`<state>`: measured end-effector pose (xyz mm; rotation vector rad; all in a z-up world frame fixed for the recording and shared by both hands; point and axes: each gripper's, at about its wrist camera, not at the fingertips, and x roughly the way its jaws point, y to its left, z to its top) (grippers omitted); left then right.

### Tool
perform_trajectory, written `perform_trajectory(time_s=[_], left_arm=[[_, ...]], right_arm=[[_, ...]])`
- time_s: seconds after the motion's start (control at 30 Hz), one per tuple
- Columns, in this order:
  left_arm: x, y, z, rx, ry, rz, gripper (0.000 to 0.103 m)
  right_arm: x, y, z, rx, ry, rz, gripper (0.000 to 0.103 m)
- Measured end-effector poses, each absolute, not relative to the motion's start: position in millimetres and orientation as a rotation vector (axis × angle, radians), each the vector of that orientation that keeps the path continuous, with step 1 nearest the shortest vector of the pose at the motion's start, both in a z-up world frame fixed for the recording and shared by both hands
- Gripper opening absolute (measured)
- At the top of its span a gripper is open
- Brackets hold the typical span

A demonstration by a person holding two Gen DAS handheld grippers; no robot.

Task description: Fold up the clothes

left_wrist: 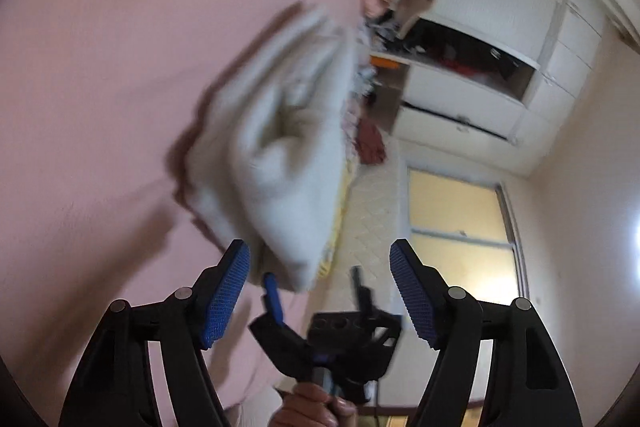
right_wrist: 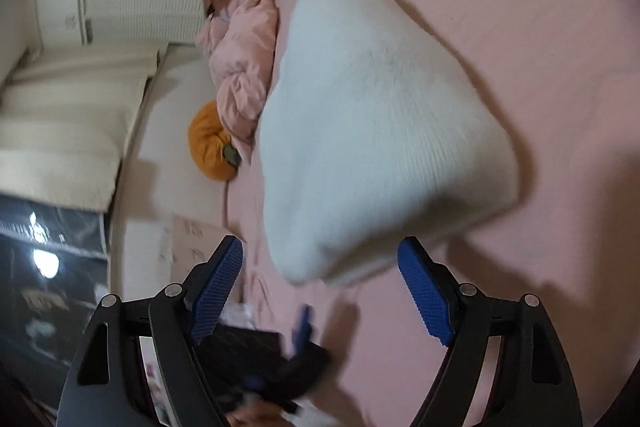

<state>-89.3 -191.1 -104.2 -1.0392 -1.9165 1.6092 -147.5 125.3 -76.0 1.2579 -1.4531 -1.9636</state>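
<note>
Folded white sweater (right_wrist: 372,131) resting near the pink bed's (right_wrist: 520,7) edge, apparently finished, with left gripper (left_wrist: 320,291) and right gripper (right_wrist: 320,287) both released, empty.

No text, label, brand or number can be read anywhere in either view; both are motion-blurred

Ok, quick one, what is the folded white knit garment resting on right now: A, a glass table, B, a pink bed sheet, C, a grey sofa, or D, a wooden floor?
B: the white garment lies on the pink sheet, both grippers open and apart from it.
</note>
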Motion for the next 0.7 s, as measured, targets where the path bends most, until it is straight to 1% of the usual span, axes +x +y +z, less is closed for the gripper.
perform_trajectory(time_s=[0.07,0.17,0.2,0.23,0.27,0.3,0.33,0.37,0.4,0.43,0.47,0.5,0.53,0.57,0.6,0.67,0.7], left_arm=[[-94.1,-184.8,-110.6,-1.044,-1.943,1.609,0.072],[-104.2,-181.4,-108.6,-0.943,-1.966,1.566,0.072],[-109.0,-181.8,-106.2,-0.958,-1.934,1.616,0.072],[-113.7,-182.3,-103.8,-0.974,-1.900,1.667,0.072],[-118.5,-182.8,-101.3,-0.989,-1.865,1.718,0.072],[-120.1,-182.9,-105.1,-0.998,-1.864,1.713,0.072],[-121.6,-179.5,-108.3,-1.000,-1.872,1.680,0.072],[-120.5,-179.0,-111.1,-0.995,-1.874,1.654,0.072],[-119.5,-177.7,-112.2,-1.001,-1.867,1.645,0.072],[-118.6,-176.5,-113.3,-1.008,-1.860,1.637,0.072],[-118.4,-177.6,-111.6,-0.988,-1.855,1.657,0.069],[-118.3,-178.8,-109.9,-0.968,-1.849,1.677,0.046],[-119.6,-179.1,-108.8,-0.971,-1.833,1.688,0.012],[-120.9,-179.5,-107.8,-0.975,-1.816,1.699,0.013],[-122.3,-179.8,-106.7,-0.979,-1.799,1.710,0.013],[-121.8,-178.2,-105.9,-0.969,-1.799,1.701,0.013],[-122.1,-178.3,-107.1,-0.972,-1.810,1.692,0.020]], right_arm=[[-155.9,124.0,-76.4,1.236,-1.468,-1.975,0.080],[-165.6,117.6,-76.9,1.208,-1.495,-1.955,0.080],[-167.8,115.6,-77.6,1.207,-1.497,-1.959,0.079],[-170.2,113.1,-79.6,1.214,-1.501,-1.963,0.075],[-172.8,111.1,-82.9,1.224,-1.513,-1.953,0.057],[-174.8,109.2,-86.8,1.239,-1.533,-1.933,0.042],[-176.0,107.6,-89.7,1.250,-1.548,-1.918,0.036],[-174.7,106.9,-89.4,1.242,-1.543,-1.918,0.014],[-173.3,106.3,-89.1,1.234,-1.538,-1.919,0.012],[-171.7,105.8,-87.8,1.225,-1.526,-1.925,0.012],[-169.5,105.8,-83.8,1.209,-1.501,-1.945,0.012],[-167.7,106.6,-83.3,1.194,-1.515,-1.933,0.012],[-164.8,108.3,-86.1,1.187,-1.556,-1.908,0.013],[-162.3,109.5,-91.2,1.199,-1.608,-1.882,0.021],[-160.8,108.6,-97.6,1.241,-1.654,-1.865,0.043],[-161.7,100.8,-106.9,1.312,-1.699,-1.844,0.061],[-163.8,94.6,-110.1,1.304,-1.707,-1.807,0.061]])
